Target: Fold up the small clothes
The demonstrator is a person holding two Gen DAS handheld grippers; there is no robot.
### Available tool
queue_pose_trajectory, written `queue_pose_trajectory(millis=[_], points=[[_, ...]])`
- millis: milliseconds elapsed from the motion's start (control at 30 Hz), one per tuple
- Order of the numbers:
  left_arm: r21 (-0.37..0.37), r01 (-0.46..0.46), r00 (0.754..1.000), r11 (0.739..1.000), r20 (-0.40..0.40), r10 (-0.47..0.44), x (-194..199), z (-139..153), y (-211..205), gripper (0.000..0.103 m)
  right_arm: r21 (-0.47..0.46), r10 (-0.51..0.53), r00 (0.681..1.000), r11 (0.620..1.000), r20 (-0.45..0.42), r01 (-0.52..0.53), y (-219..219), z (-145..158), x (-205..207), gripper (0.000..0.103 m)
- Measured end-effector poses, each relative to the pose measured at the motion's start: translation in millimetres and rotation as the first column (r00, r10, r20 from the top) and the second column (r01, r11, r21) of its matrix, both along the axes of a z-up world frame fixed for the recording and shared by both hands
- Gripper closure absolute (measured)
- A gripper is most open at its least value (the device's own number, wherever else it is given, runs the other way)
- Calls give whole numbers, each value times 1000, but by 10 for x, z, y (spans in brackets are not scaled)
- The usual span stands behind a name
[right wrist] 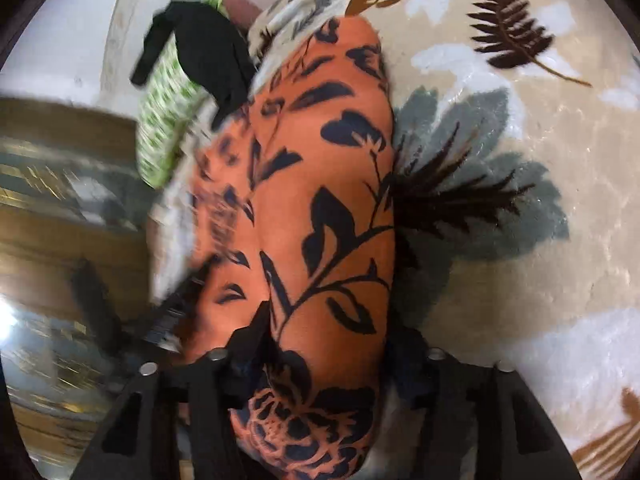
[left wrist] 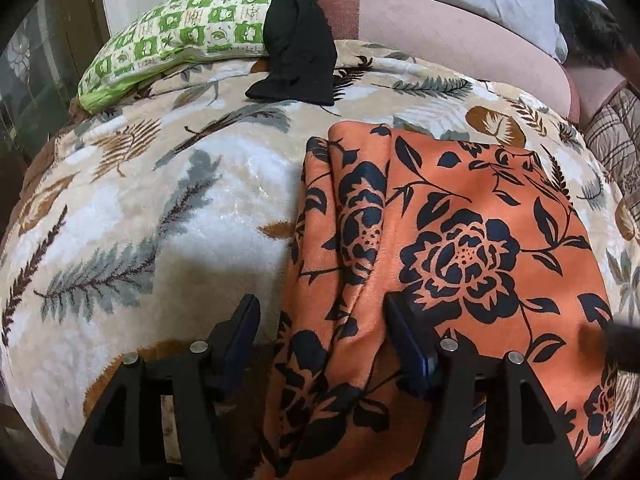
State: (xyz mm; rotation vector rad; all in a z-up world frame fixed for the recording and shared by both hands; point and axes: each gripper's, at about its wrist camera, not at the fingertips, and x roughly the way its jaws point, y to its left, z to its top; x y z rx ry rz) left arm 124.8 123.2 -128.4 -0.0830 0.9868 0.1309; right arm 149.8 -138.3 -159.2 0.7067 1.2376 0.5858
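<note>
Lying flat on the bed's leaf-patterned blanket [left wrist: 168, 208]: an orange cloth with black flowers [left wrist: 460, 220], already doubled into a long strip, with a raised fold along its left side in the left wrist view. Probably spread there because the soft wide surface lets the layers stay flat for the next fold.

Left gripper [left wrist: 320, 320] low over the near left edge of the cloth, fingers [left wrist: 404, 332] parted about halfway; one finger over the cloth, the other over bare blanket, the folded edge between them but not pinched. Seems placed astride the edge so as to take it.

Right gripper [right wrist: 324, 344] at one narrow end of the strip, fingers half open, the cloth bulging up between them; pressing or not, cannot tell, since the picture is blurred there. Likely set at this end to lift it together with the left.

Farther back, a black garment [left wrist: 296, 40] draped over a green checked pillow [left wrist: 176, 40], well apart, perhaps waiting its turn.
</note>
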Motion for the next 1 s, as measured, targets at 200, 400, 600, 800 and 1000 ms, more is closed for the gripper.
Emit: queue_pose_trajectory(millis=[200,400,600,800,1000], points=[[-9,-15,1000,1000,14,15,-13,-21,21,31,134,-139,988,980,-65,147,-238,-173,456,28],[-59,-28,999,998,34,30,-38,-64,128,22,-54,-25,997,998,74,29,123,133,483,65],[-78,-32,999,996,35,35,-27,-79,145,20,12,-97,995,995,0,97,-82,-111,676,34],[-97,-41,999,994,27,44,-13,-78,170,20,62,-93,990,993,-108,100,-4,-357,1132,63],[-112,-46,999,993,22,49,-6,-86,190,17,-62,-134,989,990,-61,130,62,-301,1160,49]])
